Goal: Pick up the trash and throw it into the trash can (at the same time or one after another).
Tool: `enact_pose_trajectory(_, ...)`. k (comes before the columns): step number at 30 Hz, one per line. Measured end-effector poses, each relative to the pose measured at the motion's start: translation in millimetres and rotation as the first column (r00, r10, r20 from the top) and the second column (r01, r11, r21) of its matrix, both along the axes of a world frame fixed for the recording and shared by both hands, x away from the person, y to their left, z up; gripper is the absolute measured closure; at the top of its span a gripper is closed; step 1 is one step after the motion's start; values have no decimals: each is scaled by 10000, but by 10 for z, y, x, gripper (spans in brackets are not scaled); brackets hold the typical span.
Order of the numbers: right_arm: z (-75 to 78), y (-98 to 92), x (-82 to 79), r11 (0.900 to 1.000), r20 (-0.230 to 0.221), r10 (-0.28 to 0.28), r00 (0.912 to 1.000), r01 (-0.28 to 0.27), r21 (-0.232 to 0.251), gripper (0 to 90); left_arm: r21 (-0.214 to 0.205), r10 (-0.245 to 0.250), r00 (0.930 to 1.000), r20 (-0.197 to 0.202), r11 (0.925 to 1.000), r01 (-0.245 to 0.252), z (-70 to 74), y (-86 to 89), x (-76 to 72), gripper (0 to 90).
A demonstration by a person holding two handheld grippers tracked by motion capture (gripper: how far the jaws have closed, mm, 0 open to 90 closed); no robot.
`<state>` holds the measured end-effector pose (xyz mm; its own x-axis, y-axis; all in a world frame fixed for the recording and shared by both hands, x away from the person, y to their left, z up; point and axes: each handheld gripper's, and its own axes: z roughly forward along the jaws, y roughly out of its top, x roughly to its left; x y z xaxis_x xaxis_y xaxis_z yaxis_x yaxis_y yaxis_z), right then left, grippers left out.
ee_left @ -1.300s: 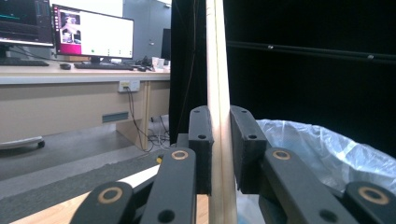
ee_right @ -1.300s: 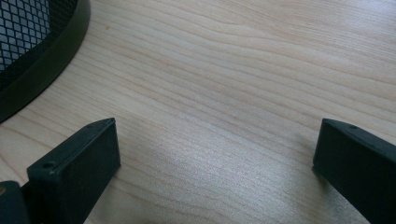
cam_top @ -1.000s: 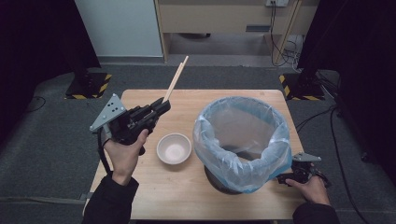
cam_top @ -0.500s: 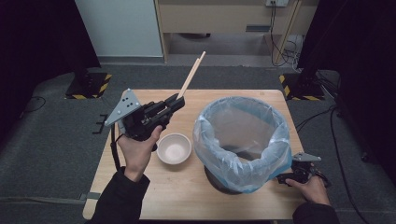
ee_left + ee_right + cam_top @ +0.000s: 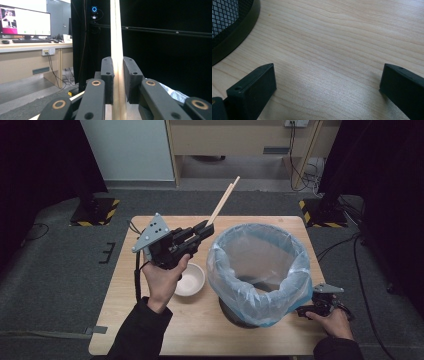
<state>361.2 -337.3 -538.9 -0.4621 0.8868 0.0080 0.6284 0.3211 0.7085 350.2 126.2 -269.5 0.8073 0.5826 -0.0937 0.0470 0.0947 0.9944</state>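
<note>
A pair of wooden chopsticks [image 5: 223,201] juts up and away from my left gripper [image 5: 202,227], which is shut on them just left of the bin's rim. In the left gripper view the chopsticks [image 5: 117,45] run straight up between the two pads [image 5: 108,75]. A black mesh bin with a pale blue bag [image 5: 257,270] stands at the table's right half. A small white bowl [image 5: 192,279] sits under my left hand. My right gripper [image 5: 306,311] rests low on the table by the bin's base, and in the right gripper view its jaws stand wide open [image 5: 327,82] over bare wood.
The wooden table [image 5: 150,330] has free room along its front and left side. The bin's mesh wall [image 5: 229,22] is close at the left of the right gripper. Beyond the table are grey carpet, a desk with cables and dark curtains.
My left hand has carried the chopsticks to the right, from the table's left part to the bin's near rim. The right gripper has stayed put.
</note>
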Motion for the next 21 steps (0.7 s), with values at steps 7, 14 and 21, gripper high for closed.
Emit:
enact_pose_trajectory(7, 0, 0, 0, 10000, 0, -1, 10000, 1, 0, 7, 110, -237, 9997, -8, 9997, 237, 13, -160, 14, 795)
enact_pose_trajectory(14, 0, 0, 0, 10000, 0, -2, 10000, 2, 1, 7, 176, -438, 9990, 43, 9989, 438, 49, -295, 10, 795)
enact_pose_trajectory(21, 0, 0, 0, 10000, -3, -2, 10000, 2, 2, 8, 296, -614, 9981, -6, 9977, 614, 26, -418, 18, 795)
